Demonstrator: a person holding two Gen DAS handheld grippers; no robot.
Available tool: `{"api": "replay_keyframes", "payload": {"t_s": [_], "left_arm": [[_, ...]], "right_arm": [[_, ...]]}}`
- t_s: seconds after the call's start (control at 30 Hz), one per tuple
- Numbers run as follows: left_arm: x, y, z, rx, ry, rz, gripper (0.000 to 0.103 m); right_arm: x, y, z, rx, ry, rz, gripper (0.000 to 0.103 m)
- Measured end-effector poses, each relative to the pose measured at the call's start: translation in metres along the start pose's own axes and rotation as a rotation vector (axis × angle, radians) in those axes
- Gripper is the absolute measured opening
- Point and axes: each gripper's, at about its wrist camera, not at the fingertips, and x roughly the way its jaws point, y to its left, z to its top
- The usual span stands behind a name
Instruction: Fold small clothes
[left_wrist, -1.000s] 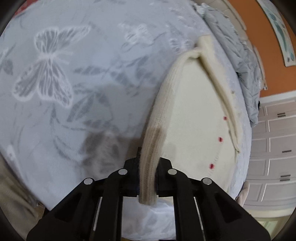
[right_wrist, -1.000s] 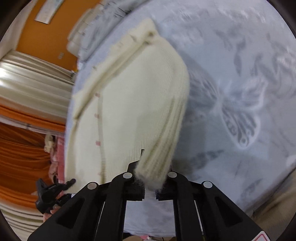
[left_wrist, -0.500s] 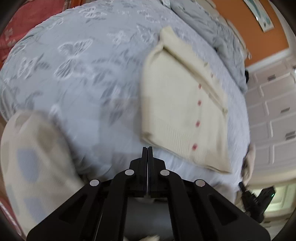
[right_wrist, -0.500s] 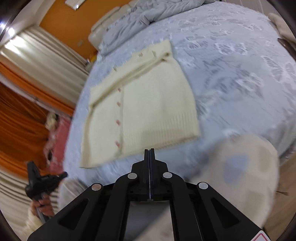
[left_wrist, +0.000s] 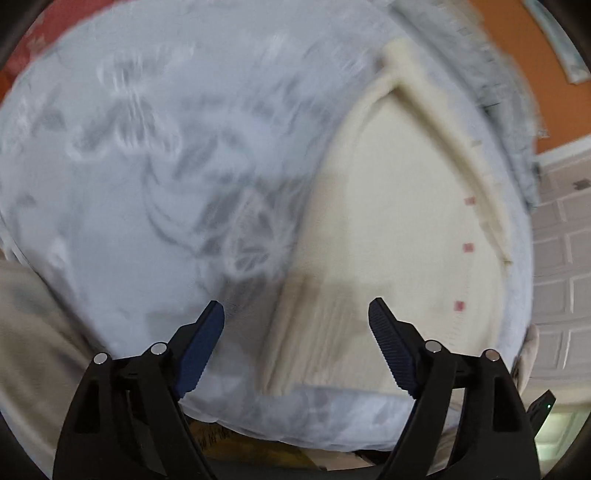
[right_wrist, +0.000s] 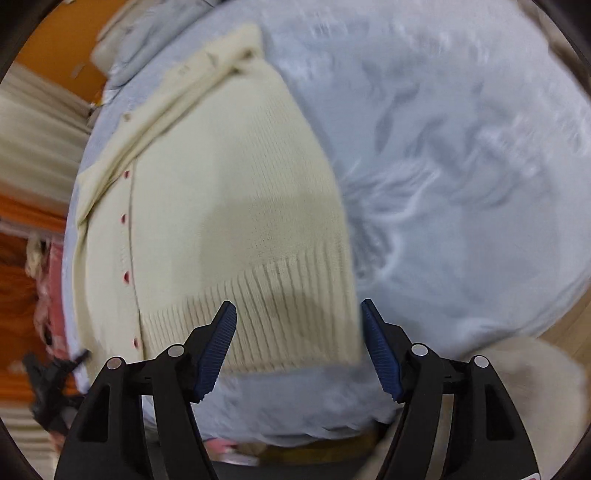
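A small cream knitted cardigan (right_wrist: 236, 206) with red buttons lies flat on the bed, ribbed hem toward me; it also shows in the left wrist view (left_wrist: 399, 221). My left gripper (left_wrist: 295, 314) is open and empty, its fingers either side of the hem's left corner, just above it. My right gripper (right_wrist: 297, 310) is open and empty over the hem's right corner. Both views are motion-blurred.
The bed has a pale grey spread (left_wrist: 147, 147) with butterfly print, seen in the right wrist view (right_wrist: 461, 166) too. A grey quilt (left_wrist: 491, 74) lies at the far end. White drawers (left_wrist: 561, 236) stand to the right, orange curtains (right_wrist: 14, 266) to the left.
A second ago both grippers were shut on cardigan edges. They let go, pulled back shut, and have now opened and come down close over the hem corners.
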Motion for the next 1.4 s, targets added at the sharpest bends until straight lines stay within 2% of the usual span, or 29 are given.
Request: {"api": "replay_keyframes", "payload": {"t_s": [0.03,0.07,0.1,0.13,0.17,0.2,0.3,0.4,0.5,0.6,0.7,0.77,0.83,0.93,1.0,1.07,1.13,1.2,1.3,1.37,1.4], "left_arm": [[0.006,-0.001,0.000,-0.013,-0.002,0.011,0.078],[0.006,-0.003,0.000,-0.009,-0.017,0.020,0.078],[0.005,-0.008,-0.001,0.006,-0.019,0.026,0.068],[0.005,-0.010,-0.001,0.019,-0.018,0.016,0.051],[0.007,-0.013,-0.001,0.029,0.019,-0.021,0.007],[0.007,-0.013,0.000,0.020,0.048,-0.044,0.009],[-0.017,-0.014,-0.001,0.018,0.000,-0.086,0.008],[-0.053,-0.016,-0.008,0.055,-0.034,-0.157,0.007],[-0.080,-0.021,-0.019,0.112,-0.045,-0.179,0.007],[-0.100,-0.011,-0.041,0.135,-0.020,-0.191,0.007],[-0.119,0.007,-0.072,0.142,0.026,-0.191,0.007],[-0.140,0.019,-0.099,0.163,0.066,-0.201,0.007],[-0.169,0.028,-0.121,0.176,0.098,-0.243,0.007],[-0.207,0.029,-0.133,0.203,0.099,-0.259,0.007],[-0.230,0.022,-0.121,0.183,0.061,-0.282,0.008],[-0.236,0.005,-0.090,0.177,0.001,-0.305,0.008],[-0.223,-0.016,-0.048,0.183,-0.075,-0.304,0.008],[-0.197,-0.029,-0.012,0.161,-0.112,-0.296,0.009],[-0.145,-0.036,0.033,0.098,-0.117,-0.243,0.013],[-0.104,-0.039,0.051,0.051,-0.093,-0.208,0.016],[-0.087,-0.040,0.057,0.037,-0.089,-0.191,0.031]], "right_arm": [[0.005,-0.001,0.000,0.017,-0.001,0.014,0.061],[0.007,-0.001,0.000,0.021,-0.010,0.033,0.046],[0.010,0.001,0.000,0.015,-0.004,0.079,0.011],[0.010,0.001,0.001,0.027,0.001,0.107,0.010],[0.003,0.002,0.000,0.042,-0.027,0.144,0.010],[-0.006,0.006,-0.001,0.041,-0.048,0.175,0.009],[-0.048,0.014,-0.009,0.016,-0.135,0.260,0.008],[-0.085,0.019,-0.019,-0.046,-0.193,0.292,0.008],[-0.112,0.021,-0.038,-0.112,-0.207,0.296,0.008],[-0.125,0.016,-0.067,-0.148,-0.173,0.287,0.008],[-0.139,0.009,-0.107,-0.228,-0.090,0.248,0.008],[-0.156,-0.001,-0.130,-0.253,-0.034,0.269,0.008],[-0.182,-0.008,-0.155,-0.275,0.024,0.308,0.008],[-0.226,-0.005,-0.166,-0.300,0.017,0.349,0.008],[-0.248,0.004,-0.151,-0.301,-0.050,0.391,0.008],[-0.256,0.017,-0.117,-0.294,-0.144,0.449,0.008],[-0.246,0.020,-0.084,-0.250,-0.198,0.483,0.008],[-0.210,0.017,-0.043,-0.153,-0.236,0.494,0.009],[-0.152,0.016,-0.010,-0.062,-0.238,0.437,0.014],[-0.119,0.023,0.001,-0.059,-0.247,0.313,0.016],[-0.107,0.029,0.003,-0.072,-0.253,0.257,0.016]]}}
